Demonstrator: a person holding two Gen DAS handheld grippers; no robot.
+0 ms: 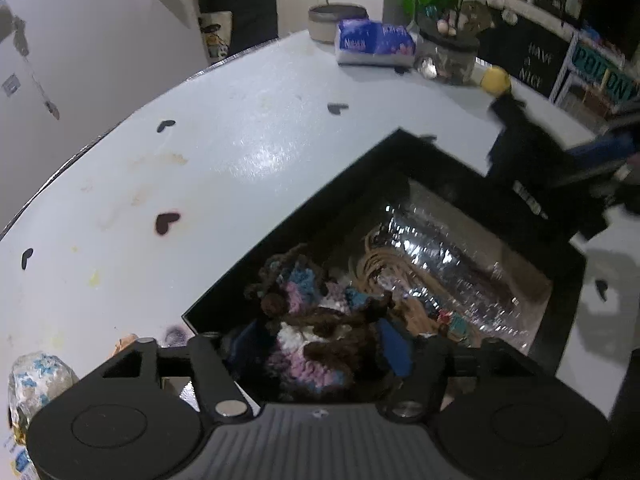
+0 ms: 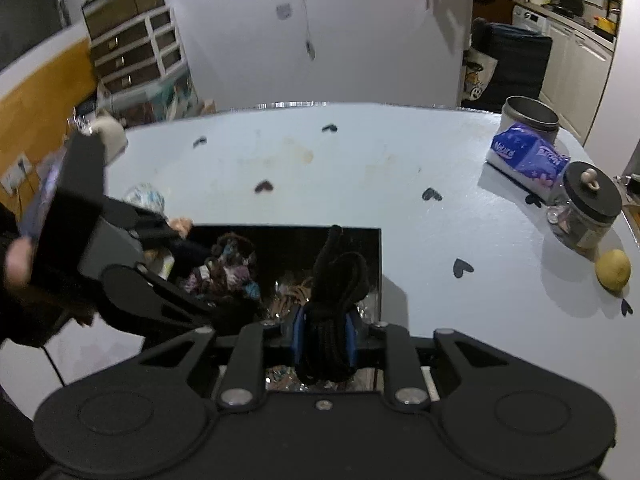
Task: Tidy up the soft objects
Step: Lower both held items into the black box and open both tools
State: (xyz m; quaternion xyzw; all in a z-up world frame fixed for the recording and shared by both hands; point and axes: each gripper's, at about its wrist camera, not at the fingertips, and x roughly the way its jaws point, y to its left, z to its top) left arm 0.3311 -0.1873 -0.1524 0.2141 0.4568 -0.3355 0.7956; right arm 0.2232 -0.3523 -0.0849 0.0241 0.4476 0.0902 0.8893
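Right wrist view: right gripper [image 2: 325, 336] clamped on black fabric bundle [image 2: 338, 276] above foil-lined box [image 2: 372, 236]. Left gripper [image 1: 316, 344] spread apart, multicolour yarn piece [image 1: 308, 336] between pads, inside box. Patterned bundle [image 2: 146, 198] at 10 o'clock outside, pending.

This is a home kitchen and dining area: a pale counter [image 2: 360, 168] dotted with heart stickers carries a lidded glass jar [image 2: 588, 208], a tissue pack [image 2: 528, 156] and a lemon [image 2: 613, 270], with white cabinets and a washing machine [image 2: 530, 20] far beyond the gripper to its right.
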